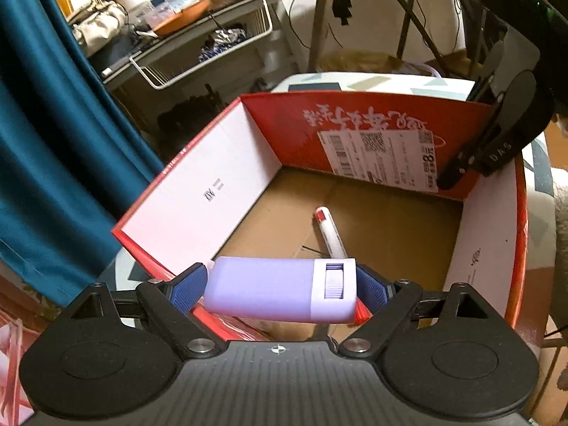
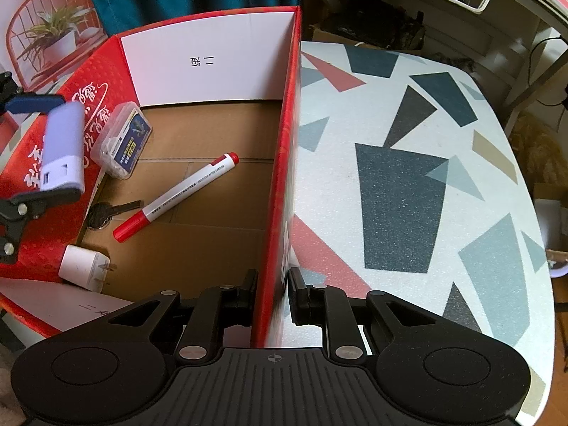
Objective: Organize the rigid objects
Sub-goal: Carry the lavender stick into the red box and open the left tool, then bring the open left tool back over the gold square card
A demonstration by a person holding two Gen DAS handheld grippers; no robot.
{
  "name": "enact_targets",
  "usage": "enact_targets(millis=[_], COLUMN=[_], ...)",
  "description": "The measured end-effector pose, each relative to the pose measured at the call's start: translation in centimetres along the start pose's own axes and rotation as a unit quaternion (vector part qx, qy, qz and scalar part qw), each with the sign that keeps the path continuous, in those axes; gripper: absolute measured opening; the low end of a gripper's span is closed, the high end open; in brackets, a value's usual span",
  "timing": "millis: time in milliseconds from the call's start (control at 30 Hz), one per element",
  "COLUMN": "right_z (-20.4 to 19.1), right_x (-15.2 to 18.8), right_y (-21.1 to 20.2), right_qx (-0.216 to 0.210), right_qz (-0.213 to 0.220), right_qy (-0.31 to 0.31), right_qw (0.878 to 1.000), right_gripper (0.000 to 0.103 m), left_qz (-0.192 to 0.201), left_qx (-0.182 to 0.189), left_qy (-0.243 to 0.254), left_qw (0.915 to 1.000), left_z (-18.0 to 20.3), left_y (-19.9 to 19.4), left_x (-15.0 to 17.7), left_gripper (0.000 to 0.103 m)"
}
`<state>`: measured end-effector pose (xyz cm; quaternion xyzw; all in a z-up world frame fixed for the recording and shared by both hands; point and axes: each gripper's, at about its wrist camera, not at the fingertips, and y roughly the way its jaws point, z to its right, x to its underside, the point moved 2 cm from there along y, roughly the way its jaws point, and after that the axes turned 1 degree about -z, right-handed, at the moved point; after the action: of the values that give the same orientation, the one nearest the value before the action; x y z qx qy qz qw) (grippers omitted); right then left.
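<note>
My left gripper (image 1: 282,289) is shut on a lilac rectangular device (image 1: 280,289), held crosswise over the near rim of an open red cardboard box (image 1: 198,191). The device (image 2: 64,149) and left gripper (image 2: 35,145) also show in the right wrist view, above the box's left flap. My right gripper (image 2: 272,296) is shut on the box's right wall (image 2: 284,163); it also shows in the left wrist view (image 1: 447,181) at the far right corner. Inside the box lie a red-and-white marker (image 2: 177,195), a clear plastic case (image 2: 122,138), a dark key (image 2: 106,211) and a white charger plug (image 2: 85,268).
The box stands on a round table (image 2: 408,177) with a white top patterned in dark, grey and red shapes. A teal curtain (image 1: 53,142) hangs at the left. A cluttered desk with a wire basket (image 1: 213,46) stands behind.
</note>
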<state>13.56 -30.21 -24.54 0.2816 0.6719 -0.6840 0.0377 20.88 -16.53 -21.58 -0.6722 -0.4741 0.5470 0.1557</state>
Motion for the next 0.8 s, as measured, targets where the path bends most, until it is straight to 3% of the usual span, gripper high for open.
enact_targets(millis=[267,433,533,633,800], right_z=[0.0,0.0,0.0,0.0,0.0], right_x=[0.0,0.0,0.0,0.0,0.0], right_y=[0.0,0.1,0.1,0.1,0.1], right_qx=[0.000,-0.001,-0.001,-0.001,-0.001], right_qz=[-0.001,-0.001,-0.001,-0.001,-0.001], right_qy=[0.001,0.001,0.000,0.000,0.000], right_qw=[1.000,1.000,1.000,1.000,1.000], right_gripper=[0.018,0.018,0.018,0.018,0.018], left_qz=[0.000,0.035,0.057,0.075,0.074], left_qx=[0.005,0.018,0.015,0.003,-0.054], left_qy=[-0.013,-0.072,-0.131,-0.198,-0.277], left_qw=[0.9999,0.9967,0.9896,0.9774,0.9565], left_z=[-0.4,-2.6,-5.2,-8.2,-12.1], left_y=[-0.4,-2.0,-3.3,-4.4,-5.0], left_x=[0.1,0.0,0.4,1.3,3.5], left_gripper=[0.095,0.095,0.095,0.095,0.095])
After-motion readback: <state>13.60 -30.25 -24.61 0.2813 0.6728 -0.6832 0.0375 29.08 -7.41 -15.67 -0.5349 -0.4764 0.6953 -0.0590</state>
